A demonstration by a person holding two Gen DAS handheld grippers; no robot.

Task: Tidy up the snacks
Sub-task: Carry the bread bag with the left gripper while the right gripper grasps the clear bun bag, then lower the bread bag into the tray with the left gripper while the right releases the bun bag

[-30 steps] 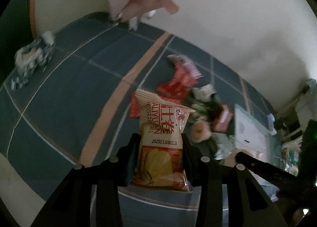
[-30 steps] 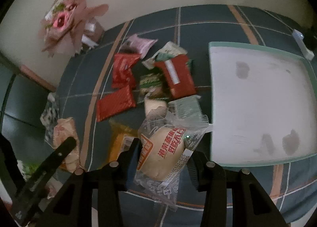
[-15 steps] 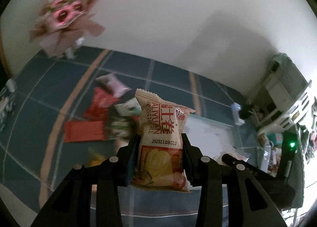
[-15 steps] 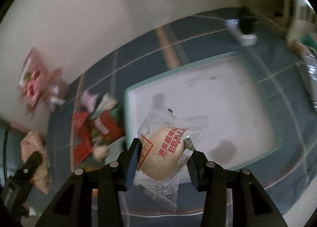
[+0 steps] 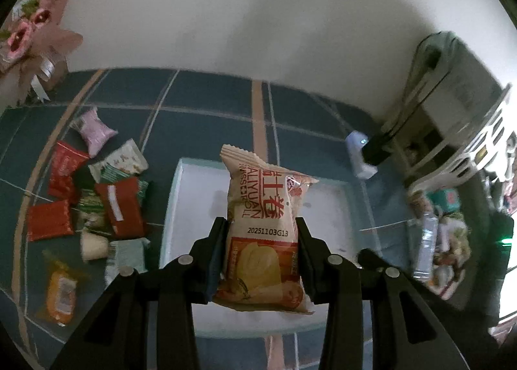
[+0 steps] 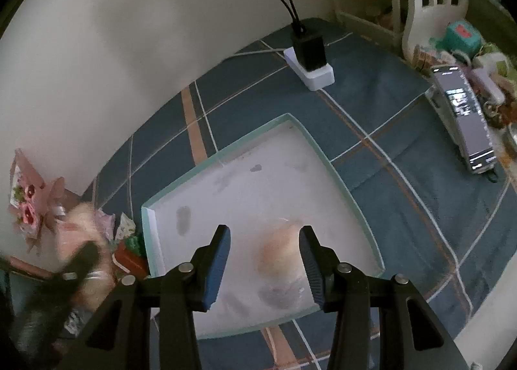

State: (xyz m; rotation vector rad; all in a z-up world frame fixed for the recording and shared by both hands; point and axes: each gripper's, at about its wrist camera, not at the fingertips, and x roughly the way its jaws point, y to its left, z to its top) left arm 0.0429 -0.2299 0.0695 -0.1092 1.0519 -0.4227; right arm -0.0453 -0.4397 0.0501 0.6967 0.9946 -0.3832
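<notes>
Left gripper jaws clenched on upright crinkle-edged foil swiss roll packet, above shallow rectangular white tray. Right gripper jaws astride blurred translucent bun packet; grip cannot be told. Beyond, in left view only: glossy snack pile on plaid bench.

Left tongs: pointing steeply down, jaws clamped on upright swiss roll packet, pads pressing both its sides. Right tongs: pointing steeply down, jaws partly apart; blurred pale packet between them, contact with pads unclear.
</notes>
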